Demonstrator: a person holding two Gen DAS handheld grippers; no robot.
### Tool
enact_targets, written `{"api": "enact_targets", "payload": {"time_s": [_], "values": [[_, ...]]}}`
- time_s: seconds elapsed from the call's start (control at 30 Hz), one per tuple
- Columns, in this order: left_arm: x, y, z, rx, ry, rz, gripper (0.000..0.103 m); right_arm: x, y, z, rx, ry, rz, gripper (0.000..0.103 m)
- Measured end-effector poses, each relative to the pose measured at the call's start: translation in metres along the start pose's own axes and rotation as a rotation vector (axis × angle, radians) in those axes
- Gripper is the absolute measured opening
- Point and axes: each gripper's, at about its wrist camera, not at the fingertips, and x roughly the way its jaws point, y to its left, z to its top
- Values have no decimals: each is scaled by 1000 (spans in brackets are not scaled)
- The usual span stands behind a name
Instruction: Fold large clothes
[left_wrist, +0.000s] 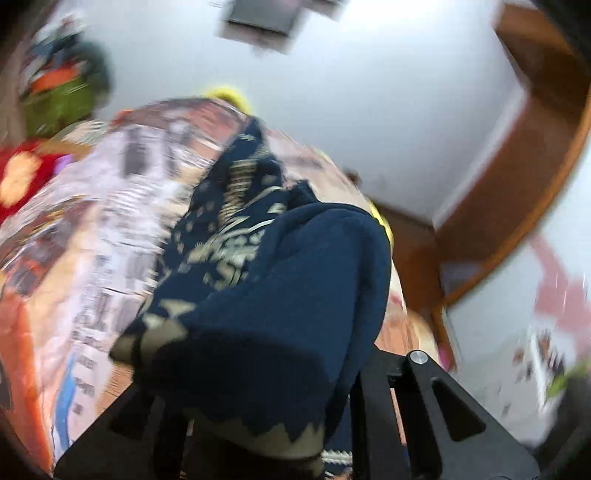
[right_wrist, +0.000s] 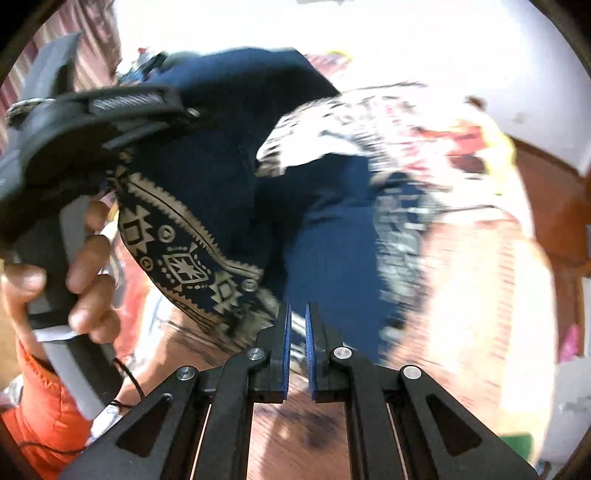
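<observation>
A large navy garment with beige geometric bands (left_wrist: 266, 280) is bunched over my left gripper (left_wrist: 258, 424), hiding its fingertips; the jaws are closed on the cloth. In the right wrist view the same garment (right_wrist: 229, 192) hangs from the left gripper body (right_wrist: 88, 125), which a hand holds at the left. My right gripper (right_wrist: 297, 332) has its blue pads nearly together, a thin fold of the patterned hem between them. The garment's lower part lies on the patterned bed cover (right_wrist: 461, 236).
The bed cover (left_wrist: 92, 206) is orange, white and printed. A heap of colourful clothes (left_wrist: 55, 88) lies at the far left. A brown wooden headboard or frame (left_wrist: 524, 170) curves along the right, against a white wall. Both views are motion-blurred.
</observation>
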Motion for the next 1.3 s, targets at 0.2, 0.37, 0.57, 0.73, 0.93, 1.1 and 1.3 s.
{"api": "enact_targets", "payload": {"time_s": [0.2, 0.37, 0.57, 0.73, 0.93, 1.1, 1.3], "values": [[44, -33, -67, 162, 235, -48, 15, -54, -46, -32, 64, -84, -106, 4], [27, -48, -88, 339, 270, -69, 16, -66, -65, -52, 114, -103, -125, 4], [0, -41, -82, 367, 297, -132, 49, -66, -69, -54, 174, -121, -76, 4], [-47, -33, -65, 320, 217, -233, 63, -73, -62, -48, 149, -167, -78, 4], [-78, 12, -40, 252, 66, -159, 77, -87, -47, -31, 129, -220, -49, 4], [-47, 55, -44, 193, 138, -22, 78, -80, -21, -6, 65, -240, -6, 4], [-11, 66, -85, 210, 231, -65, 79, -33, -4, 19, 89, -147, 106, 4]]}}
